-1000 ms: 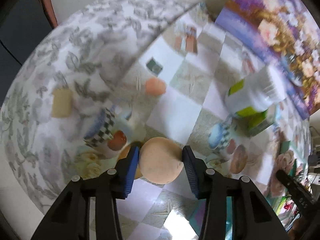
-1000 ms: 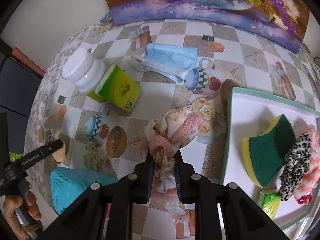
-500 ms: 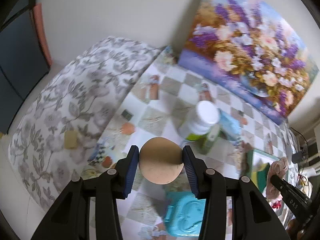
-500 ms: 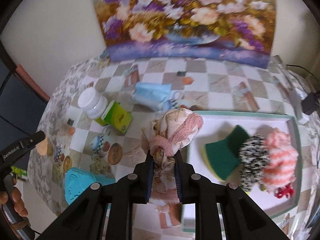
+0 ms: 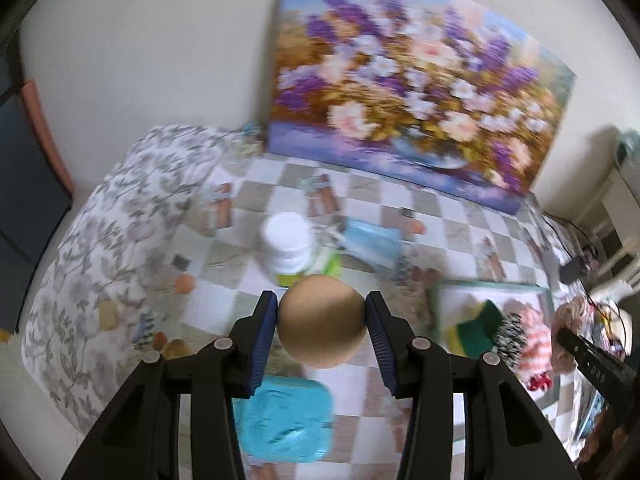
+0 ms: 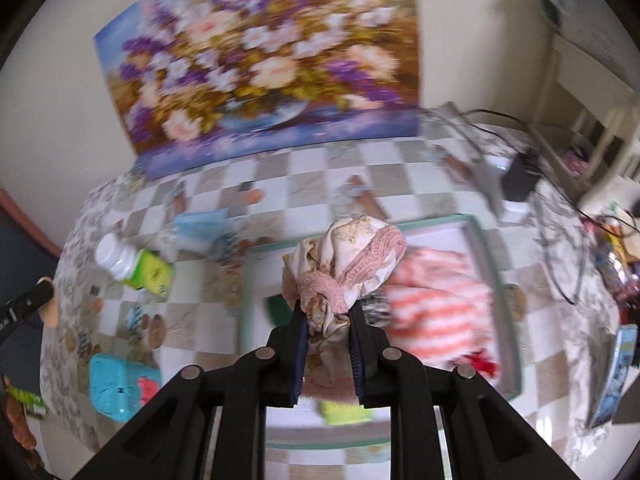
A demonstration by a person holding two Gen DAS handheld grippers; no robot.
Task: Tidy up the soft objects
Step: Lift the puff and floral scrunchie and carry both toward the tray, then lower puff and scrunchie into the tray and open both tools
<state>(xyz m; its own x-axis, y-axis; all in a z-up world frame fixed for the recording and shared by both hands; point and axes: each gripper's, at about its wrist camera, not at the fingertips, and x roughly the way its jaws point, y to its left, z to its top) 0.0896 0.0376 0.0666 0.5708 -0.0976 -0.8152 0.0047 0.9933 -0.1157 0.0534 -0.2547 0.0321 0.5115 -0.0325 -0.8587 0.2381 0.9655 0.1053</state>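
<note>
Cloth (image 6: 344, 264), a beige bundle trimmed with pink lace, is pinched between the narrow jaws of the right hand-held gripper (image 6: 329, 322), its knotted upper part bulging out past the fingertips. Beyond and below that bundle lies the green-rimmed white tray (image 6: 478, 240), and just right of the gripper's tips a pink-and-white striped knit piece (image 6: 436, 304) rests inside the tray. The left hand-held gripper (image 5: 322, 320) has its blue pads pressed on either side of a tan round sponge ball (image 5: 322, 322), which is carried clear above the checkered surface (image 5: 236, 304). Straight ahead of the ball stands a white-capped bottle (image 5: 286, 246), with a blue face mask (image 5: 372, 240) to its right. Beneath the left gripper's fingers sits a turquoise moulded piece (image 5: 284, 420). Off to the right of that gripper the tray shows again, blurred, holding a green-and-yellow scouring sponge (image 5: 476, 326). A flower painting (image 5: 416, 84) leans against the wall beyond.
</note>
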